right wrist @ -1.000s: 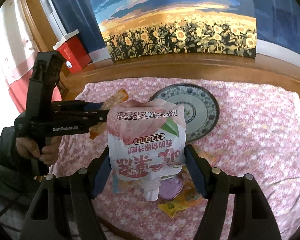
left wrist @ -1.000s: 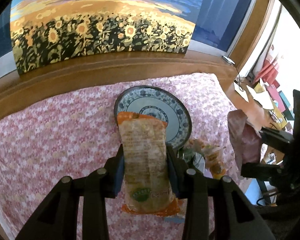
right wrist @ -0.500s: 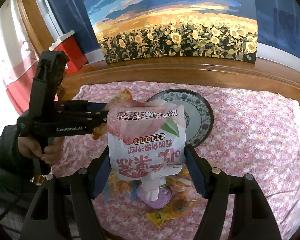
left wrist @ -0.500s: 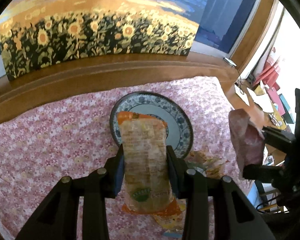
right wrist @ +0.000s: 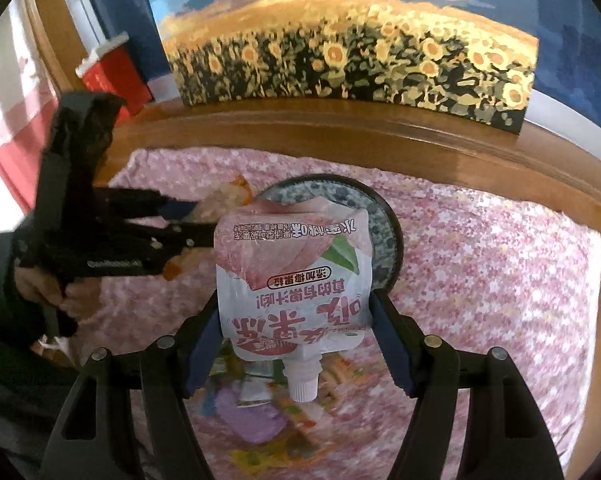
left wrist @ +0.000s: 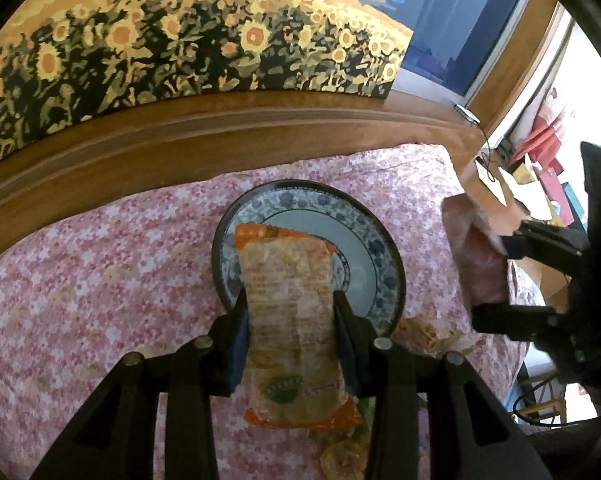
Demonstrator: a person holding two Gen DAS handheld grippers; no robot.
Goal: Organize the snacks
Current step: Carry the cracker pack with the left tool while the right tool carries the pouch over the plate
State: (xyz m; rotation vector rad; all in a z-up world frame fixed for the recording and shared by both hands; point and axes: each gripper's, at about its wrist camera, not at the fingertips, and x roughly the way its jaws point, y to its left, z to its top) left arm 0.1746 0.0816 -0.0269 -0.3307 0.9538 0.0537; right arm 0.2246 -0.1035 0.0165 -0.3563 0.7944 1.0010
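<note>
My left gripper [left wrist: 290, 316] is shut on an orange cracker packet [left wrist: 292, 320] and holds it above the near edge of a blue-and-white patterned plate [left wrist: 380, 252]. My right gripper [right wrist: 294, 312] is shut on a pink peach jelly pouch [right wrist: 292, 280], spout down, above the near left part of the same plate [right wrist: 388, 232]. The pouch also shows at the right of the left wrist view [left wrist: 480, 264]. The left gripper with its packet shows at the left of the right wrist view [right wrist: 204, 224].
A pink floral cloth [left wrist: 100, 280] covers a wooden table [left wrist: 180, 136]. Loose snack packets lie near the front edge [right wrist: 260, 412], [left wrist: 432, 336]. A sunflower painting [left wrist: 180, 32] leans at the back. A red box [right wrist: 116, 72] stands far left.
Both grippers have moved forward toward the plate with their snacks; the plate now looks larger and closer. The left gripper has come nearer to the right one.
</note>
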